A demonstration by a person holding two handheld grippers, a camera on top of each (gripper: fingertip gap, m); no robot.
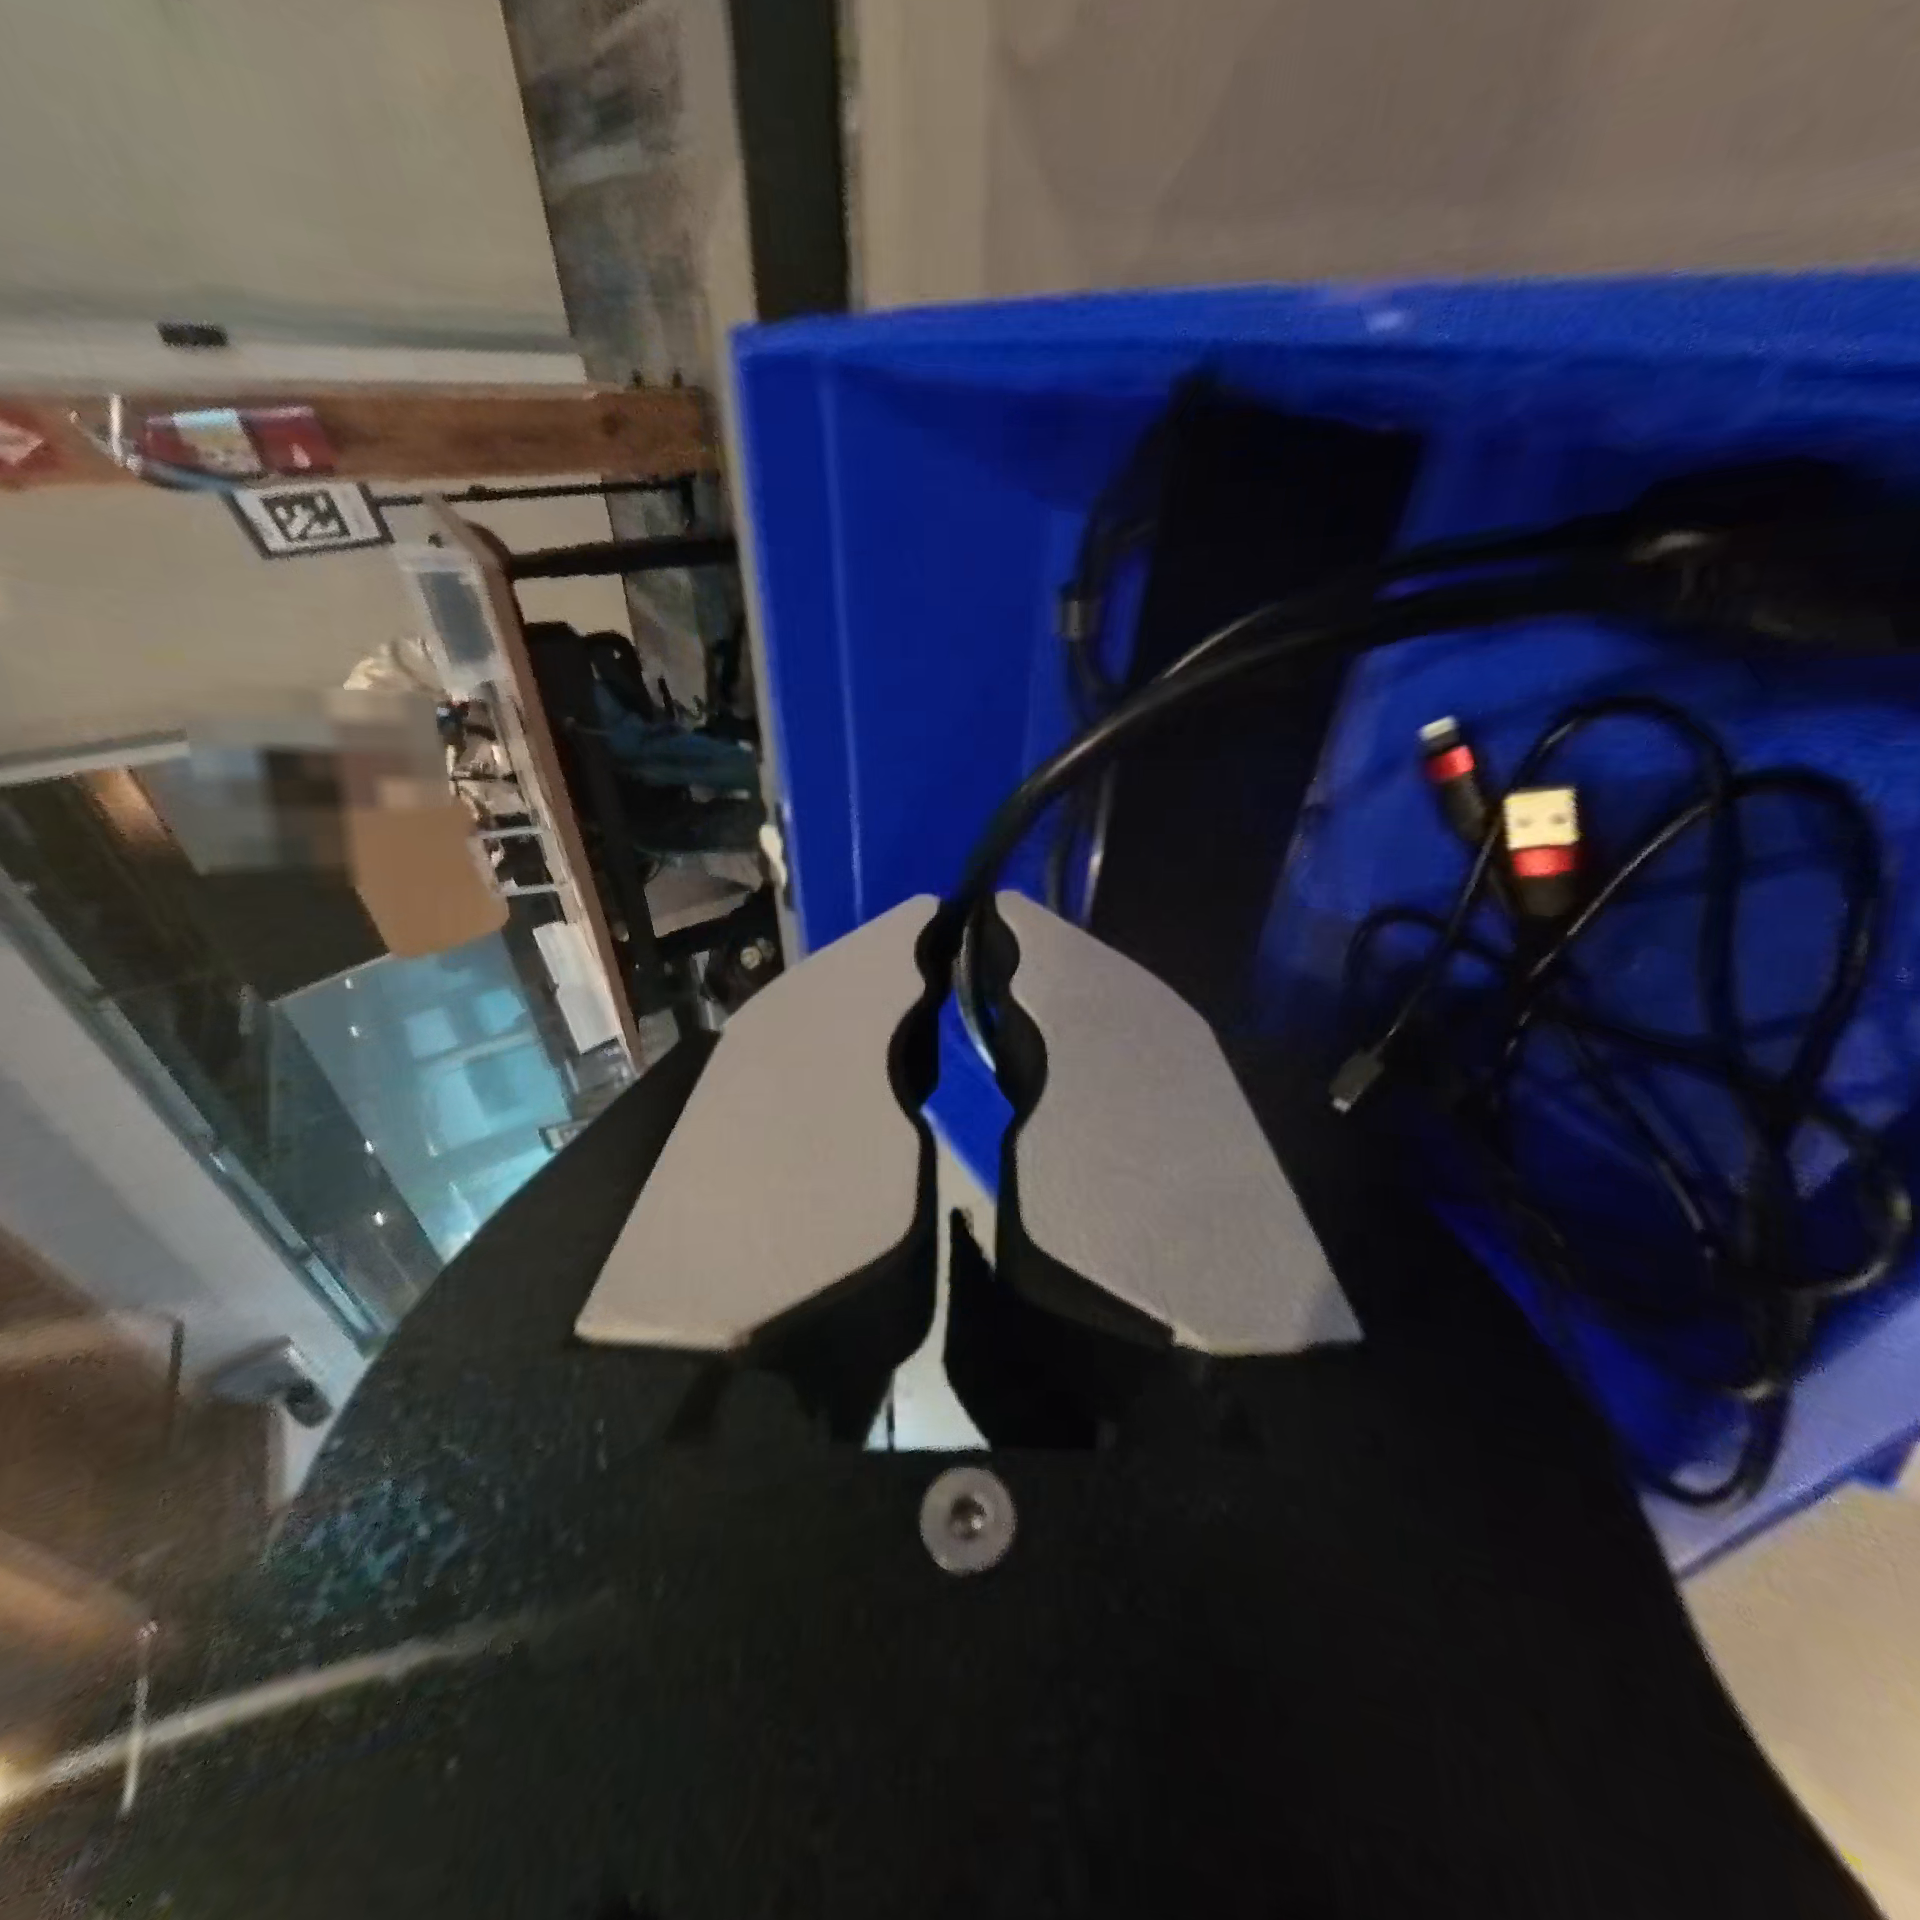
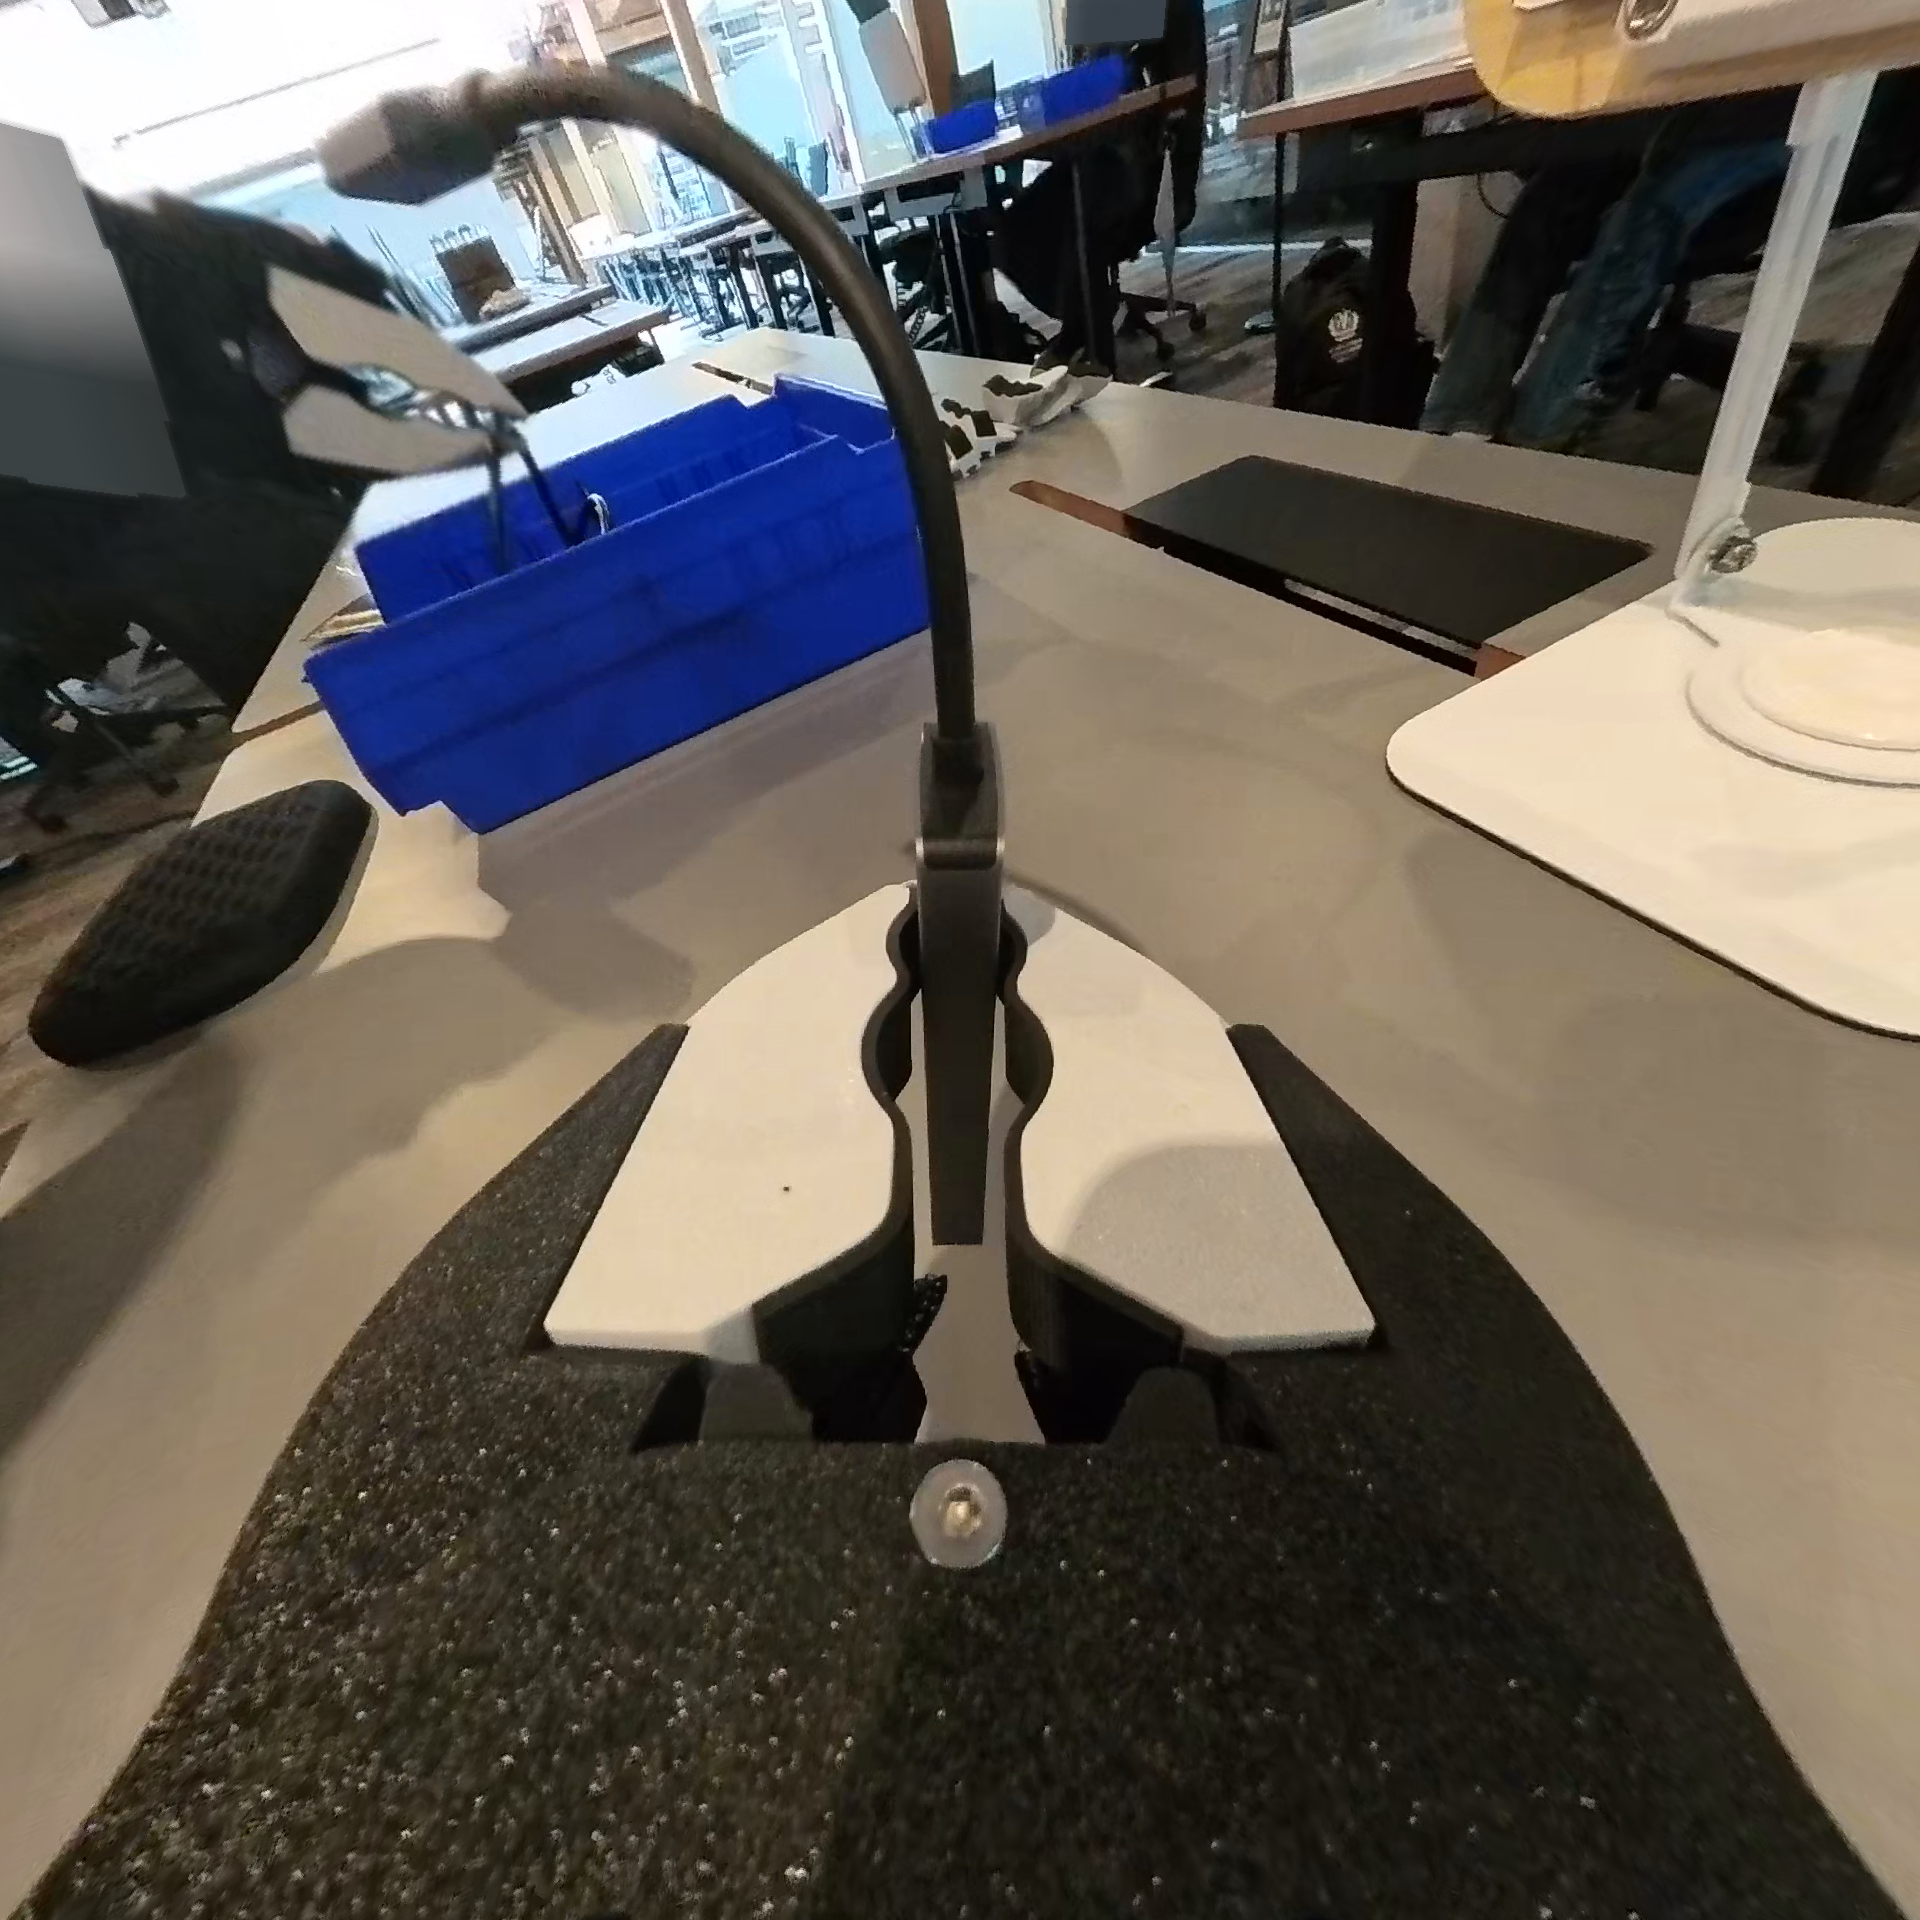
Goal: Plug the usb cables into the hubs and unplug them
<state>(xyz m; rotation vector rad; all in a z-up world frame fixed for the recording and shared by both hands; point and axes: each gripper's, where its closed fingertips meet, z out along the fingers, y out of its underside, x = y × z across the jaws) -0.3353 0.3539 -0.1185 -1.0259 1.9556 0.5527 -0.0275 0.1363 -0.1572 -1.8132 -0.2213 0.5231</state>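
My left gripper [image 1: 968, 935] is clenched on a thin black cable [image 1: 1132, 717], pinched right at the fingertips; the cable arcs up and over into the blue plastic bin [image 1: 935, 623] just ahead of me. Inside that bin lie a long black slab-shaped item [image 1: 1278, 488] leaning against the back wall, and a loose tangle of black cables [image 1: 1662, 1091] on the floor of the bin. Among them I see 2 red-collared plugs: a flat gold-faced USB plug [image 1: 1540, 831] and, just beside it, a slimmer plug [image 1: 1446, 753]. A small black connector [image 1: 1359, 1086] rests near the tangle.

My right gripper [image 2: 958, 935] is grasping a slim dark grey USB hub [image 2: 958, 1039], held upright between the fingers above the grey tabletop [image 2: 1195, 831]. The hub's own thick black lead [image 2: 914, 416] curves up and leftward to a blurred dark plug end [image 2: 410, 151].

From the right wrist view, the left gripper [image 2: 509, 416] hangs above the blue bin [image 2: 623, 644]. A black textured pad [image 2: 197, 914] lies at the table's left edge, and a white lamp base [image 2: 1662, 821] sits to the right.
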